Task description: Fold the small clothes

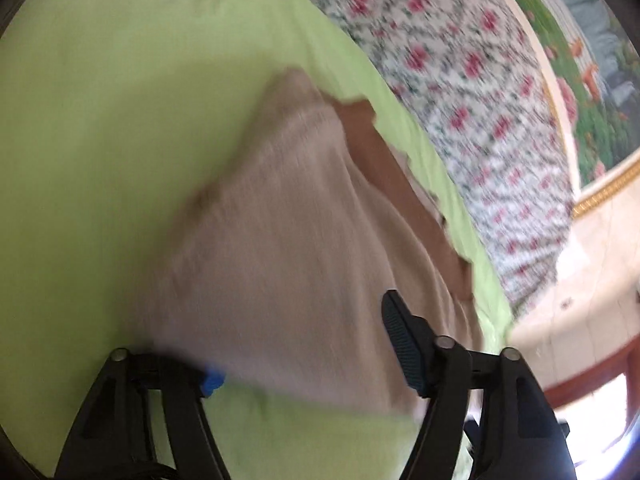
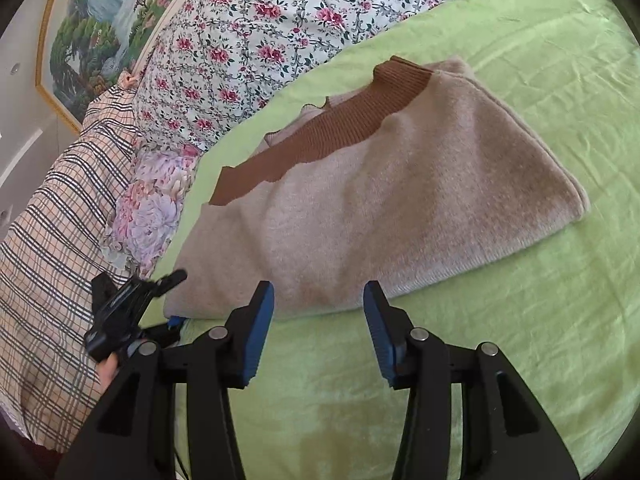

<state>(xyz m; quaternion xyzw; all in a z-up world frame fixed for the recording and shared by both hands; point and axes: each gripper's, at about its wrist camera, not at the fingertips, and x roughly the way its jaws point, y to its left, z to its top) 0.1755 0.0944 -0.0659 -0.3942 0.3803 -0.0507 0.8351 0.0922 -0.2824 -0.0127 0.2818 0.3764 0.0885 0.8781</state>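
A home bedroom: a bed spread with a light green sheet, a rose-patterned quilt bunched along its far edge beside a plaid cloth, and a gold-framed landscape painting on the pale wall behind.

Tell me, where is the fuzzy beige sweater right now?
The beige sweater lies folded on the green sheet, just ahead of the open right tongs, with the flowery quilt behind it.
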